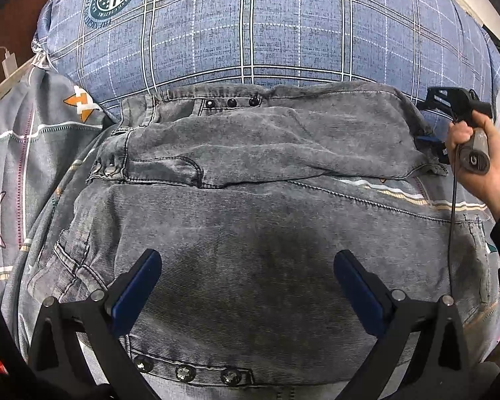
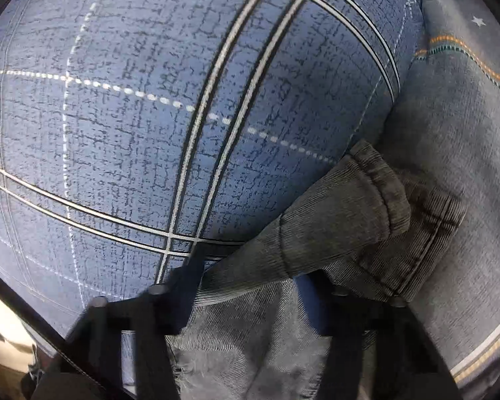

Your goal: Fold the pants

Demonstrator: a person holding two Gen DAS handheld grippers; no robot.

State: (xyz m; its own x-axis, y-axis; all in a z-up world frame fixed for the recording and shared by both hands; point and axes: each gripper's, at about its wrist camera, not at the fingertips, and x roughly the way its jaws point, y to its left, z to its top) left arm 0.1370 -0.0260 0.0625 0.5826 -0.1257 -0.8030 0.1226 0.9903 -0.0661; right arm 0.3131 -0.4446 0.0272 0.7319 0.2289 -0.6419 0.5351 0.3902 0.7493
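Grey washed denim pants (image 1: 250,200) lie on a bed, with one part folded across the far side. My left gripper (image 1: 246,276) is open and empty, just above the near denim. My right gripper (image 1: 431,140) sits at the right end of the folded part, held by a hand (image 1: 476,166). In the right wrist view the hem of a pant leg (image 2: 366,220) lies between the two fingers of the right gripper (image 2: 250,286). The jaws stand apart with the cloth over them, so the grip is unclear.
A blue plaid pillow (image 1: 250,26) lies beyond the pants, also in the right wrist view (image 2: 150,116). A grey patterned bedsheet (image 1: 16,166) spreads left and right (image 2: 466,166). A white charger and cable (image 1: 8,63) sit at the far left.
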